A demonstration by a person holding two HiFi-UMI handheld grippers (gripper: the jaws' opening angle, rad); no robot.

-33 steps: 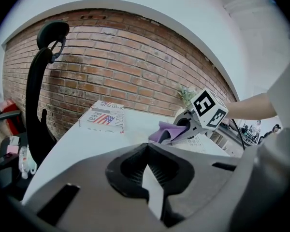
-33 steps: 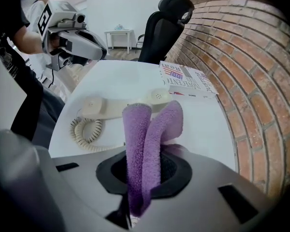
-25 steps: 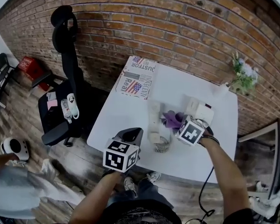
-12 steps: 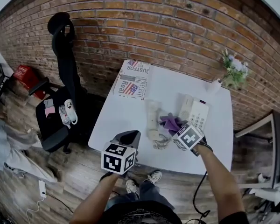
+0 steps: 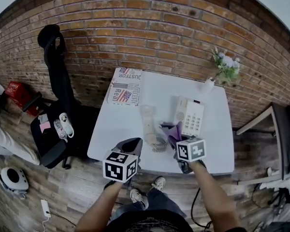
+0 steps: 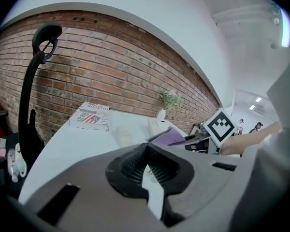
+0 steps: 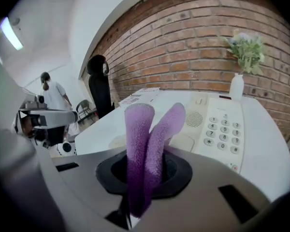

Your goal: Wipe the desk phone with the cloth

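The cream desk phone (image 5: 189, 117) sits on the white table (image 5: 217, 149), and it fills the right side of the right gripper view (image 7: 217, 129). Its handset (image 5: 148, 123) lies off the cradle to the left, with the coiled cord (image 5: 159, 145) trailing toward the near edge. My right gripper (image 5: 178, 141) is shut on a purple cloth (image 5: 171, 131), which stands folded out of the jaws (image 7: 147, 139) just short of the phone's near-left corner. My left gripper (image 5: 130, 146) hovers at the table's near edge, shut and holding nothing (image 6: 147, 151).
A stack of magazines (image 5: 124, 86) lies at the table's far left corner. A small vase of flowers (image 5: 217, 71) stands at the far right by the brick wall. A black office chair (image 5: 53, 100) stands left of the table. A person (image 7: 50, 95) stands far behind.
My right gripper has drawn back with the cloth from the phone toward the table's near edge. The left gripper keeps its place at the near edge. The head view has shifted.
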